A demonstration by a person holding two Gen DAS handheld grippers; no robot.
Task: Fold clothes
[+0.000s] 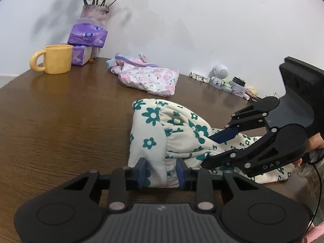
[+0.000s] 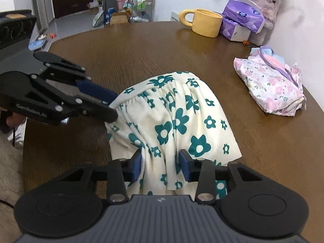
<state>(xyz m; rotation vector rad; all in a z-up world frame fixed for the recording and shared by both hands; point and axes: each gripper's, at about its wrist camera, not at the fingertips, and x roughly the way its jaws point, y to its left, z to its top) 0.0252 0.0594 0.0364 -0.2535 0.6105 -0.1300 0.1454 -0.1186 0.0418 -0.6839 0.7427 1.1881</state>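
Observation:
A cream garment with teal flowers (image 1: pixel 162 133) lies bunched on the brown wooden table (image 1: pixel 64 117), its gathered waistband facing up. My left gripper (image 1: pixel 161 174) has its jaws set apart around one end of the cloth. My right gripper (image 2: pixel 160 167) has its jaws set apart around the other end, with cloth draped between them. The garment also shows in the right wrist view (image 2: pixel 174 117). Each gripper shows in the other's view, the right one (image 1: pixel 210 151) and the left one (image 2: pixel 114 106), fingertips at the fabric.
A folded pink floral garment (image 1: pixel 147 77) lies at the back, also in the right wrist view (image 2: pixel 271 85). A yellow mug (image 1: pixel 56 58), purple tissue packs (image 1: pixel 87 38) and a flower vase (image 1: pixel 95 14) stand at the far left corner. Small trinkets (image 1: pixel 220 77) line the wall.

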